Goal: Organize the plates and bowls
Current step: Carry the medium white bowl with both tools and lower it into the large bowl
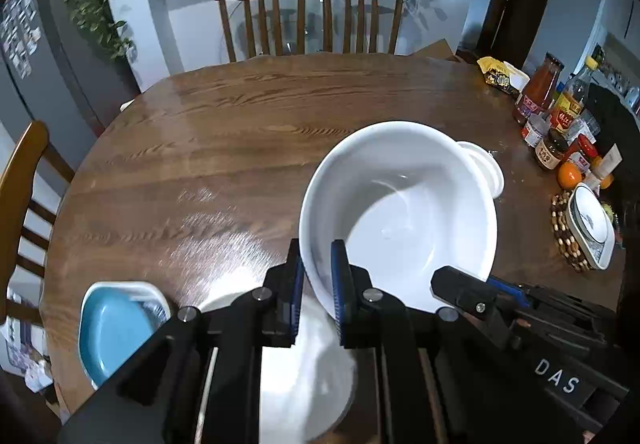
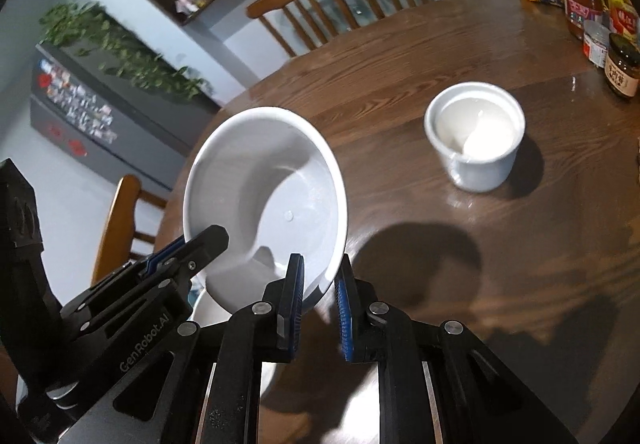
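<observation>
While both my grippers pinch the white bowl (image 1: 400, 211) by its near rim, left gripper (image 1: 318, 284) and right gripper (image 2: 320, 300) clamped narrow, it hangs tilted mid-frame. Uneven pulling could slip it onto the table (image 1: 240, 131).

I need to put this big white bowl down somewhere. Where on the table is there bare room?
The broad middle of the table, from the two chairs to the big white bowl, is bare. The right edge is crowded with bottles and jars; the small white cup stands nearby. The blue dish takes the near left.
</observation>
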